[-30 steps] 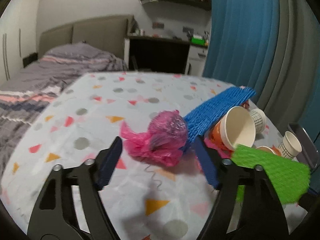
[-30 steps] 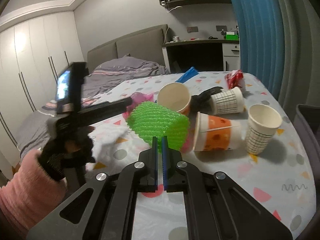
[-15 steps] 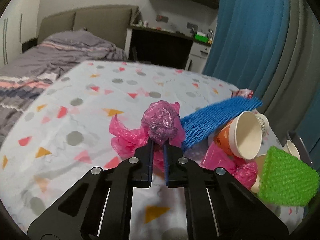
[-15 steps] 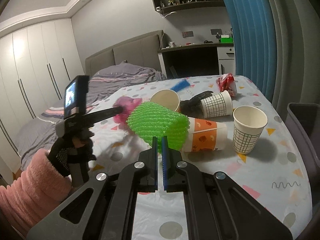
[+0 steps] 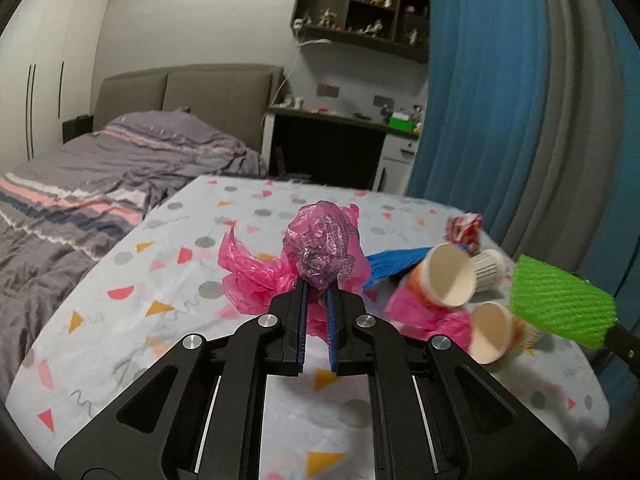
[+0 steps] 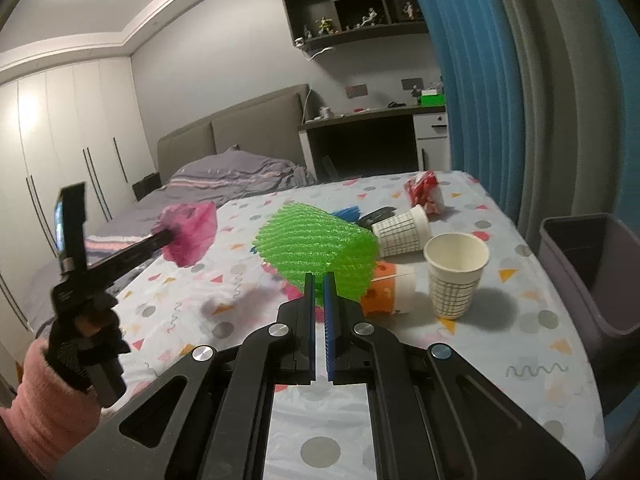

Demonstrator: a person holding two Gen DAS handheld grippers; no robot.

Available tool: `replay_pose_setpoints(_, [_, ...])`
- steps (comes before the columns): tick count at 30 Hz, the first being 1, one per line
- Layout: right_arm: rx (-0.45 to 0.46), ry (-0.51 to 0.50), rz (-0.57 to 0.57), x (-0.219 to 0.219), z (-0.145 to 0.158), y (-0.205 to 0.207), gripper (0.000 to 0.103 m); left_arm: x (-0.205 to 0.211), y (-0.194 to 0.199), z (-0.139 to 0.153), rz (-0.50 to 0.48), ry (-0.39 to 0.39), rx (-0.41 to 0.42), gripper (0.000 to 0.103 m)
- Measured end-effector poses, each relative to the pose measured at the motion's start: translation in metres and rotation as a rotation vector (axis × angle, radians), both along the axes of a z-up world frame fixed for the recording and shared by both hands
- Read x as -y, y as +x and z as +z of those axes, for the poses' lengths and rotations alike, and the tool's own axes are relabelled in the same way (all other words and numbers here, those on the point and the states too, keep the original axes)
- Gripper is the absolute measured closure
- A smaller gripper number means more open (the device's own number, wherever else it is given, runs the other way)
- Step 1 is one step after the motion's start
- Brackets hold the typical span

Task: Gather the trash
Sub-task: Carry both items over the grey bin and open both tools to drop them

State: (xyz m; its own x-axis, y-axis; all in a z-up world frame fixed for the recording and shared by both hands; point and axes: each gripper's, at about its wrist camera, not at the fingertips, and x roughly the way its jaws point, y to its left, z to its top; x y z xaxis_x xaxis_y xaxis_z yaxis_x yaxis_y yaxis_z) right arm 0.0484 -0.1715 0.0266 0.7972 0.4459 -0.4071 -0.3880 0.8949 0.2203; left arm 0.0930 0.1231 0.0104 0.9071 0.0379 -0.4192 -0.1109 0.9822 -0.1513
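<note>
Tilting downward, left tongs (image 5: 316, 292) pinching pink bag (image 5: 320, 248) above table (image 5: 160, 280).

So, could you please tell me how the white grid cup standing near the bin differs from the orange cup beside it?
The white grid cup stands upright with its mouth up; the orange cup lies on its side. The grid cup is white with thin dark lines; the orange cup has an orange printed band. The grid cup shows in full, while the green foam net hides part of the orange cup. Both are paper cups on the patterned tablecloth.
</note>
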Motion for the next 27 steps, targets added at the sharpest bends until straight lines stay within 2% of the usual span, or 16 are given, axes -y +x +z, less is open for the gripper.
replay_pose_setpoints(9, [0.028, 0.027, -0.066, 0.031, 0.005, -0.012, 0.098, 0.057, -0.009, 0.015, -0.132, 0.02, 0.023, 0.096])
replay_pose_setpoints(27, [0.074, 0.034, -0.324, 0.142, 0.01, -0.014, 0.098, 0.233, 0.018, 0.031, -0.463, 0.053, 0.054, 0.096])
